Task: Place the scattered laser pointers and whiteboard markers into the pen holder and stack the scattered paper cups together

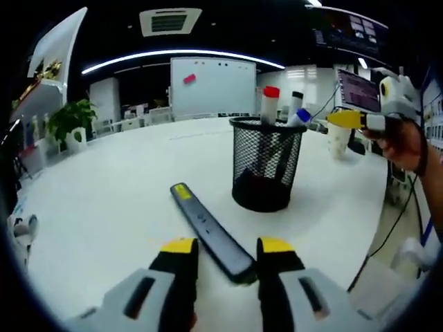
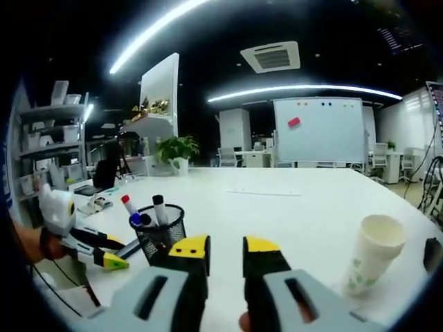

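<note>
Left gripper (image 1: 226, 249): jaws spread apart, yellow tips either side of the near end of the laser pointer (image 1: 211, 231), nothing clamped; whether a tip touches it is hard to tell
Laser pointer: black, slim, yellow label at its far end, lying flat on the white table (image 1: 104, 187), its near end partly hidden behind the right-hand jaw
Pen holder (image 1: 266, 163): black mesh cup, upright just beyond the pointer's far end, apart from it
Markers: a red-capped marker (image 1: 269, 104), a black-capped marker (image 1: 295, 104) and a blue-capped marker (image 1: 300, 116) stand in the holder; bodies are blurred through the mesh
Right gripper (image 2: 225, 252): jaws parted with a clear gap, gripping nothing, hovering over the table; in the left gripper view it comes in from the right with a hand on it, its tips too small to read
Paper cups (image 2: 372, 253): white stack with green print, standing slightly tilted on the table right of the right gripper's jaws, how many cups are nested I can't tell
Dark object (image 2: 433, 254): cut off at the right edge, unidentifiable
Background: whiteboard (image 2: 319, 129) and a potted plant (image 2: 177, 151) beyond the table
</note>
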`<state>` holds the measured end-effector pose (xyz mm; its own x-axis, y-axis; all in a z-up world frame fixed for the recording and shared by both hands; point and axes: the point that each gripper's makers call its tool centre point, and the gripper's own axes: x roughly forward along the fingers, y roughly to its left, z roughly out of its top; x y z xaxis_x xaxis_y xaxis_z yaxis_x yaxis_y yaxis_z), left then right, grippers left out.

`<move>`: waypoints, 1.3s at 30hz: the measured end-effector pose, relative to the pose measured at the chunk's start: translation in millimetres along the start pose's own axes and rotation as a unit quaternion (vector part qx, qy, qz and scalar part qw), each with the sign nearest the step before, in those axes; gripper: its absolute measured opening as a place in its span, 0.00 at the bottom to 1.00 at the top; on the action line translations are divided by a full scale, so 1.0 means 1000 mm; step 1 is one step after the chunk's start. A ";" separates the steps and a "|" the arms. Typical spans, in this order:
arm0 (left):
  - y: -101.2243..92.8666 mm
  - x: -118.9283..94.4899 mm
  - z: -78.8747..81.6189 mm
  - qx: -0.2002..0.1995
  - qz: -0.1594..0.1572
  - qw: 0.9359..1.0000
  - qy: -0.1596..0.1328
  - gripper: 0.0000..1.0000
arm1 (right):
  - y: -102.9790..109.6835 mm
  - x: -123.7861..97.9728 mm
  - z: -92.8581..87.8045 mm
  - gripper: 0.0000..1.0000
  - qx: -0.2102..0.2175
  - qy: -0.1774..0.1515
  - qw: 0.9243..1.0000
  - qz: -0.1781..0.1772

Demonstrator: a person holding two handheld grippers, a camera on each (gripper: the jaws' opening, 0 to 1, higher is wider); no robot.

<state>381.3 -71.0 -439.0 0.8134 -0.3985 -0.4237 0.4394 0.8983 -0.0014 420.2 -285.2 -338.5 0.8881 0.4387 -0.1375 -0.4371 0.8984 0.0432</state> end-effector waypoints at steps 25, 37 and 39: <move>0.001 0.000 0.000 0.007 0.001 1.000 -0.010 0.22 | 0.000 0.001 -0.006 0.20 0.003 0.008 1.000 0.002; 0.002 0.002 0.002 0.002 0.017 1.000 -0.016 0.22 | -0.002 -0.003 -0.007 0.20 0.005 0.008 1.000 0.001; 0.003 0.003 0.002 0.000 0.019 1.000 -0.016 0.22 | 0.000 -0.003 -0.008 0.20 0.005 0.010 1.000 0.003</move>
<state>385.9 -70.3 -438.2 0.8412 -0.3706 -0.3938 0.4086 0.9126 0.0140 416.8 -287.0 -345.7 0.8827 0.4428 -0.1572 -0.4402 0.8963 0.0532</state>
